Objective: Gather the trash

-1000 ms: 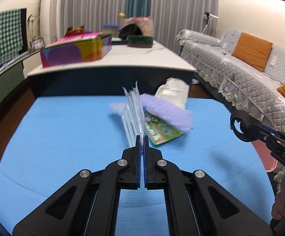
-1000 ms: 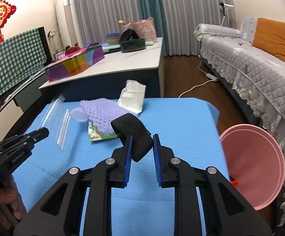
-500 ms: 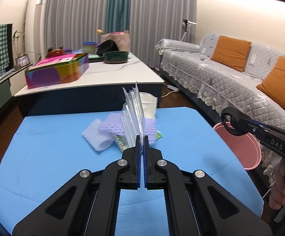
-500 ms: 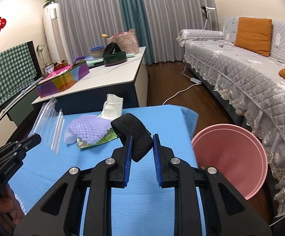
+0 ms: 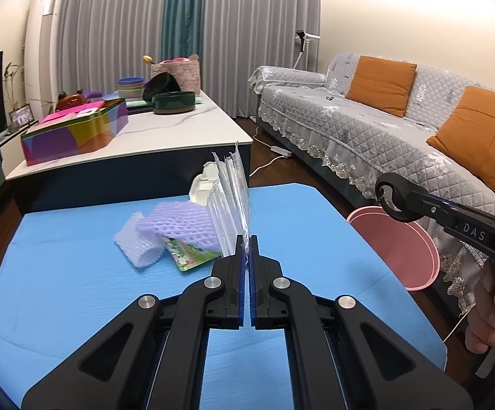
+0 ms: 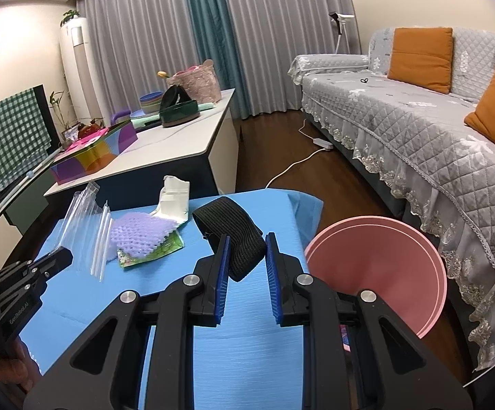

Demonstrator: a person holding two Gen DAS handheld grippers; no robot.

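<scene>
Left gripper [image 5: 246, 242] is clamped tight on a clear wrapper [image 5: 232, 201], which stands upright from the jaws above the blue surface [image 5: 76, 273]. Right gripper [image 6: 245, 249] is closed on a black band [image 6: 233, 235], looped and lifted off the surface.

Left wrist view only: a white foam sleeve [image 5: 138, 244] at 9 o'clock of the purple net [image 5: 182, 225], and the hand [image 5: 490, 311] on the right gripper's grip at 3 o'clock. Right wrist view only: the band itself, and the wrapper seen side-on in the left gripper [image 6: 61, 256] at 9 o'clock.

Both views: purple net lying on a green printed packet [image 5: 189, 254], a white packet [image 6: 174, 198] at the surface's far edge.

Pink bin [image 6: 377, 266] on the floor at 3 o'clock, just off the surface's right edge, beside the sofa [image 6: 418, 136]. As far as its inside shows, nothing lies in it. On the far counter [image 5: 165, 130]: a coloured box [image 5: 73, 133], a dark green bowl [image 5: 174, 102], stacked bowls [image 5: 131, 85]; their contents cannot be made out.
</scene>
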